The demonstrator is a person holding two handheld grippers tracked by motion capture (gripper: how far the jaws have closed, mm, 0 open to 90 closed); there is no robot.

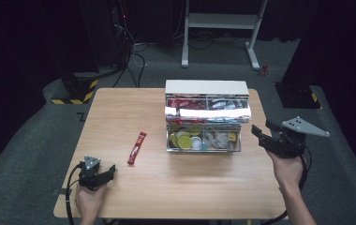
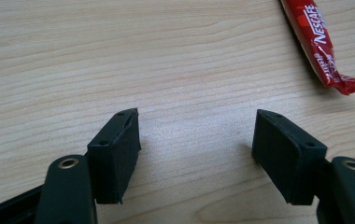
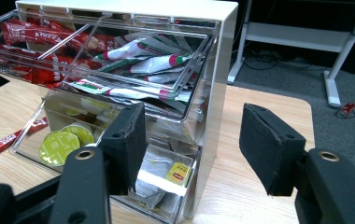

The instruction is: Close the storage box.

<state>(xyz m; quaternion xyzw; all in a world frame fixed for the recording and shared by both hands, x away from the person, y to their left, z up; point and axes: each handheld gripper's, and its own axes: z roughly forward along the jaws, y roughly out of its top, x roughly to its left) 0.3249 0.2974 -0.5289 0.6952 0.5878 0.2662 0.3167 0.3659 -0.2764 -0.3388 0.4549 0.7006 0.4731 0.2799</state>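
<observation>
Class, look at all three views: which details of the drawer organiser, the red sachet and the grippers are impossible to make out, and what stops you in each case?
- Red sachet: upper end cut off by the top edge of the left gripper view.
- Drawer organiser: labels on the sachets in its upper drawer too small and washed out by glare in the high view.
- Lower drawer: partly hidden behind the right gripper in its own view.
- Left gripper: jaw gap too small to judge in the high view.

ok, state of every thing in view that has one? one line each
Left gripper: open, nothing between the jaws, low over the table.
Right gripper: open, empty, facing the organizer's right end.
Upper drawer: pulled out, full of sachets.
Lower drawer: pulled out, holds pods and tea bags.
Red coffee stick: sealed, lying flat on the table, outside the organizer.
</observation>
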